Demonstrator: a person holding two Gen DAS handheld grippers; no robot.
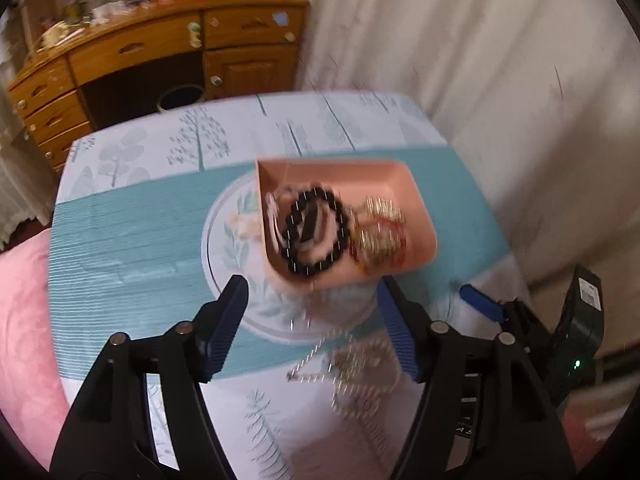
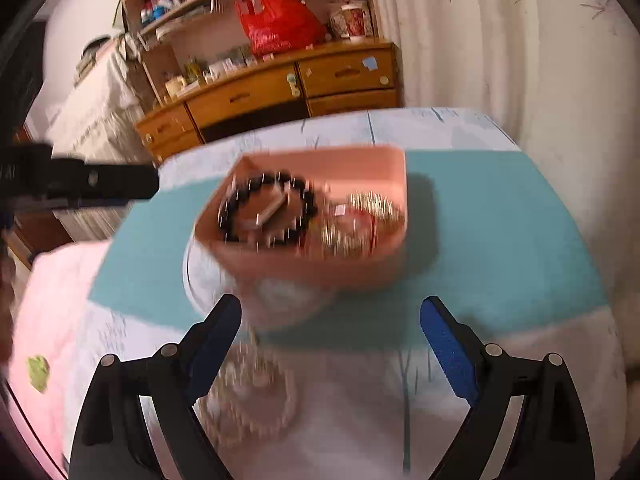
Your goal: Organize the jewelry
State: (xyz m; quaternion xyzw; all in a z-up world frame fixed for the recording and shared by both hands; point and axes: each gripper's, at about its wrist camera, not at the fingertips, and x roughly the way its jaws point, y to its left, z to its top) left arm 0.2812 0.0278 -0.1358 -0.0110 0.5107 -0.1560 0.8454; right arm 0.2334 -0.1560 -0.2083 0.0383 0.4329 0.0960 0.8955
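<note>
Left gripper (image 1: 312, 320): bottom of frame, jaws wide apart, holding nothing.
Right gripper (image 2: 330, 334): bottom of frame, spread wide, empty.
Loose chain (image 1: 352, 364): lower centre on the tablecloth (image 1: 132, 232), blurred, perhaps a gold necklace.
Pink tray (image 1: 416, 208): centre of frame, holding a black bead bracelet (image 1: 316, 232) and gold pieces (image 1: 380, 232).

Pink tray (image 1: 400, 184), rounded rectangle with raised walls, resting on the table. Inside, toward one side: a bracelet of black beads (image 1: 340, 216), lying flat as a closed ring around a dark oblong item, beside pale cords. Toward the other side: a heap of gold chain with red thread (image 1: 380, 232). Outside the tray, nearer the camera: a blurred loose gold necklace (image 1: 360, 364) spread on the table.
</note>
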